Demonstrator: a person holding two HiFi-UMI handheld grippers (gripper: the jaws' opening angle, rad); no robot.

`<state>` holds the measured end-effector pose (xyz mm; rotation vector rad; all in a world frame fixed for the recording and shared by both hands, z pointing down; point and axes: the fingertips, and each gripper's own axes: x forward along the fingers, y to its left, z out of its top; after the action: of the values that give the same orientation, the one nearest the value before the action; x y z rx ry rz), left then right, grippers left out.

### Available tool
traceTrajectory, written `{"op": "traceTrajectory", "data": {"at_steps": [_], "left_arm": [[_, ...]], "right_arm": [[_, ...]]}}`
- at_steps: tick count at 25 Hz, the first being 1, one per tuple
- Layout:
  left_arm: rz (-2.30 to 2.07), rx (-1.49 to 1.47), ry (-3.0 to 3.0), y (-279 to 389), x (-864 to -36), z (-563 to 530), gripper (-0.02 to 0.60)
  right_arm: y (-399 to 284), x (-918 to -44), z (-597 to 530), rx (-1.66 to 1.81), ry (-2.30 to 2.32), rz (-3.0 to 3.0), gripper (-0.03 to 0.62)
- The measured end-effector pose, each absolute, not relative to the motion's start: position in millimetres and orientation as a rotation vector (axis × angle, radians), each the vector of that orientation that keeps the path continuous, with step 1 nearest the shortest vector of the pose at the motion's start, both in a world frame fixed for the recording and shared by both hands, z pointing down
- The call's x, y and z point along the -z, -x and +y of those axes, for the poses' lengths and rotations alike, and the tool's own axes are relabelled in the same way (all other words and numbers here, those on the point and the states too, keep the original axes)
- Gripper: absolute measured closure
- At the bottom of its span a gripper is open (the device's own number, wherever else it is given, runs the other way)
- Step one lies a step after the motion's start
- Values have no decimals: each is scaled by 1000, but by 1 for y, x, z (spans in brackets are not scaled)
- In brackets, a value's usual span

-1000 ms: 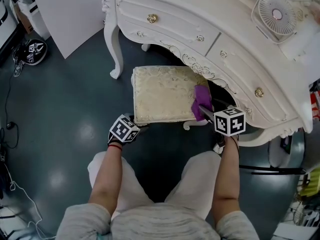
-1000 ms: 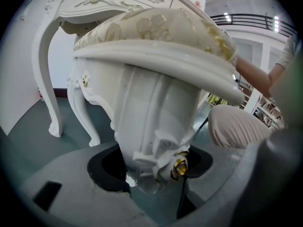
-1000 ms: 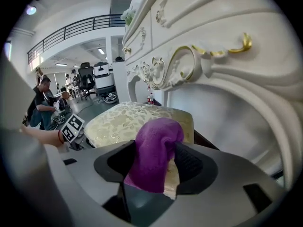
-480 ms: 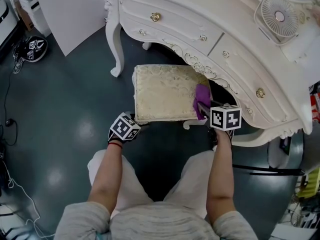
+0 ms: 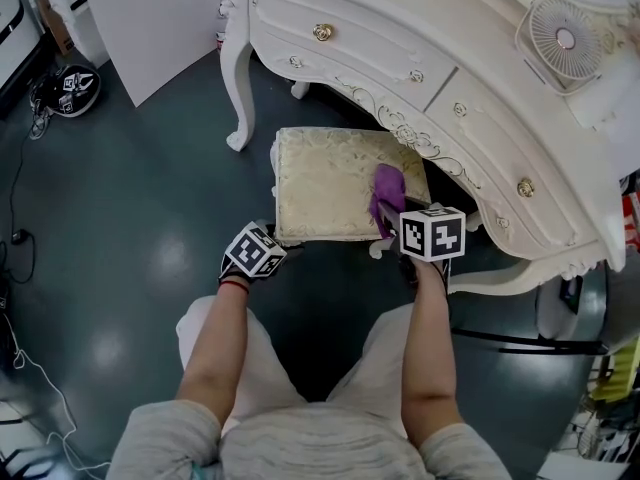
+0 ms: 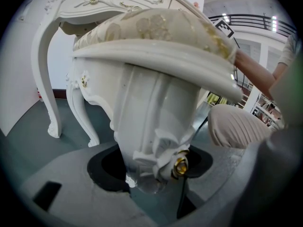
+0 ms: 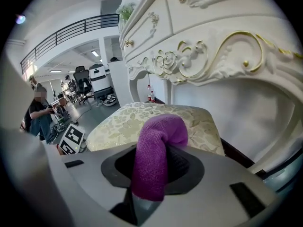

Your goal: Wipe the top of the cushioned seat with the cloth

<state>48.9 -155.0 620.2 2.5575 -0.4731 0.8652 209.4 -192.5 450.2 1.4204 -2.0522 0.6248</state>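
Observation:
The stool's cream patterned cushion [image 5: 325, 183] sits in front of the white dressing table. My right gripper [image 5: 390, 220] is at the cushion's right front edge. Its jaws have just been closing, and they hold a folded purple cloth [image 5: 384, 188]. The cloth [image 7: 158, 141] arches up from between the jaws onto the cushion [image 7: 123, 124]. My left gripper [image 5: 277, 241] is at the stool's front left corner. In the left gripper view the carved white stool leg [image 6: 156, 126] fills the gap between its jaws [image 6: 151, 176], below the cushion [image 6: 156, 27].
The white dressing table [image 5: 400, 63], with gold knobs, overhangs the stool's back and right side. One of its legs [image 5: 237, 88] stands to the left. A small fan [image 5: 562, 36] sits on top. A white board [image 5: 150, 18], a helmet-like object [image 5: 70, 90] and floor cables lie left.
My right gripper has moved left along the cushion's right side with the purple cloth. The left gripper has stayed at the stool's front left corner.

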Motion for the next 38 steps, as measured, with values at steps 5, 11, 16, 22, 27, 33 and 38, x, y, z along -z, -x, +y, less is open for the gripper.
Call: {"op": "traceTrajectory", "data": {"at_steps": [5, 11, 16, 22, 27, 33, 38], "left_arm": [[-472, -871, -2558, -49, -620, -155, 291], [-470, -872, -2556, -48, -620, -155, 291], [-466, -873, -2555, -50, -620, -154, 291], [-464, -875, -2554, -49, -621, -154, 291], [-456, -874, -2555, -50, -620, -154, 291], [-457, -876, -2555, -50, -620, -154, 291], [-449, -878, -2557, -49, -620, -154, 291]], "right_arm": [[-188, -449, -195, -573, -1404, -2043, 477], [-157, -449, -196, -543, -1359, -2071, 477], [-131, -449, -196, -522, -1307, -2095, 477], [-108, -450, -196, -497, -1249, -2114, 477], [-83, -450, -195, -471, -1186, -2136, 477], [-49, -451, -195, -441, -1104, -2170, 477], [-19, -451, -193, -409, -1013, -2189, 478]]}}
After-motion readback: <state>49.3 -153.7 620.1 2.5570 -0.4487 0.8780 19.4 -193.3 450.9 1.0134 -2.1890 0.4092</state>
